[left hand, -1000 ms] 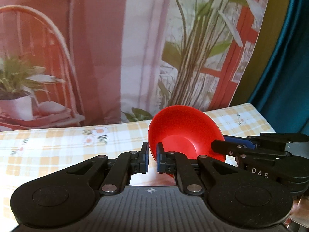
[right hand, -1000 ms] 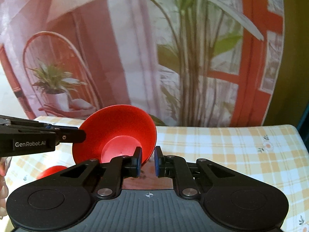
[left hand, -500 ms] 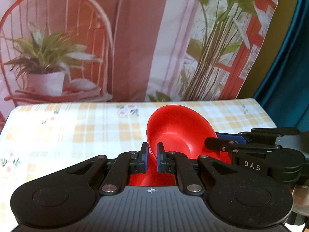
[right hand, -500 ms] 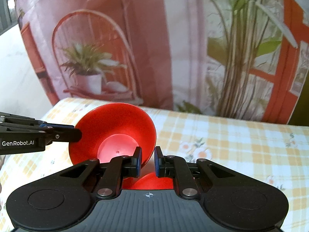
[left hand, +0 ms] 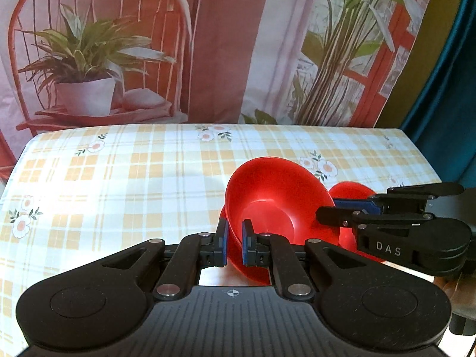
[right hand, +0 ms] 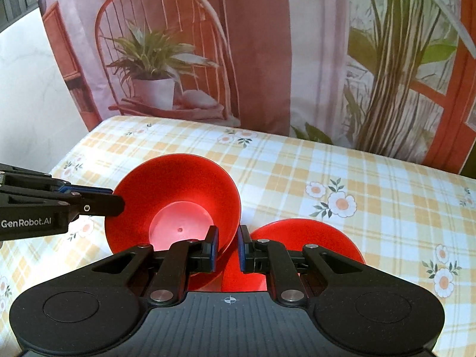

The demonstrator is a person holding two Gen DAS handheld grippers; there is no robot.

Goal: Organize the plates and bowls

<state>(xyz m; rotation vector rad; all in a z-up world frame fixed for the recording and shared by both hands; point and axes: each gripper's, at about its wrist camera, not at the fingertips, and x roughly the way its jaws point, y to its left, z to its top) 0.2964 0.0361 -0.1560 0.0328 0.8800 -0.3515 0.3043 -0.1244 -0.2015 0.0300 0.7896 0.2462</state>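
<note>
While we carry the red bowl (left hand: 276, 205) between both tools, the left wrist view shows our left gripper (left hand: 233, 245) pinched shut on the near left rim, the wall of the bowl sandwiched between its blue pads, and the right gripper (left hand: 336, 212) reaching in from the right to clamp the opposite rim. The bowl hangs tilted, its mouth turned toward the left camera, above the checked tablecloth (left hand: 134, 172), and a second red dish (left hand: 351, 192) peeks out just behind it to the right. From the right wrist view, our right gripper (right hand: 227, 247) is likewise closed on the bowl's (right hand: 178, 199) near right rim, the left gripper (right hand: 116, 203) holds the far left edge, and the red dish (right hand: 306, 238) lies on the cloth (right hand: 342, 166) just beside and below the bowl. We judge that the step in hand is nesting or setting the bowl by that dish, so we should level it first, keep both pinches even so that the thin rim does not twist, lower both hands together, and release only once the base sits flat.
</note>
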